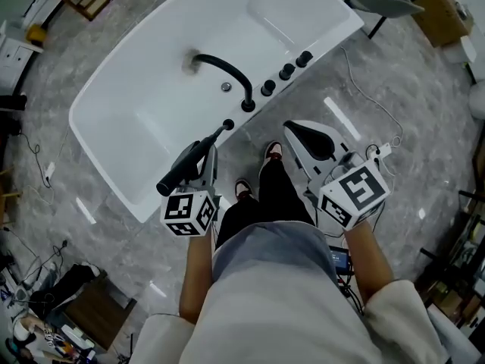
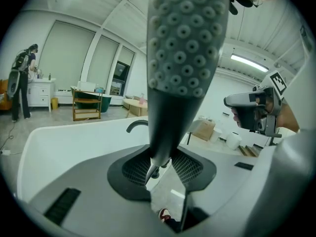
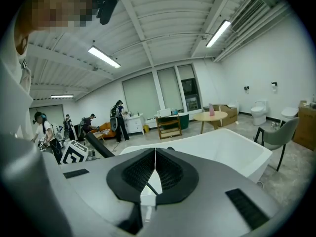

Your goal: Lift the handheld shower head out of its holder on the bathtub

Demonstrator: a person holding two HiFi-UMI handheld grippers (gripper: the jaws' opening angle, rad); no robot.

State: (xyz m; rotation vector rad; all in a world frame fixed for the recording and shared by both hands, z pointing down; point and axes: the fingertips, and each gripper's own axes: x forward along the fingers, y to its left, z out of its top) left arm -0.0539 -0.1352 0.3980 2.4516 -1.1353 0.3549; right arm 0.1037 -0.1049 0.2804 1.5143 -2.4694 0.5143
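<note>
The black handheld shower head (image 1: 182, 170) lies slanted along my left gripper (image 1: 209, 149), which is shut on its handle. Its thin lower end points at the small black holder (image 1: 229, 124) on the white bathtub's (image 1: 114, 127) near rim; whether they touch I cannot tell. In the left gripper view the nozzle face (image 2: 187, 38) rises large in front, with the handle pinched between the left gripper's (image 2: 160, 166) pads. My right gripper (image 1: 292, 128) hovers to the right of the holder, beside the tub, shut with nothing in it; its pads (image 3: 168, 169) meet edge to edge.
A black curved faucet (image 1: 227, 70) and a row of black knobs (image 1: 286, 72) sit on the tub rim. The person's legs and shoes (image 1: 274, 152) stand close to the tub. A white cable (image 1: 364, 89) trails over the grey floor. People (image 3: 118, 117) stand far behind.
</note>
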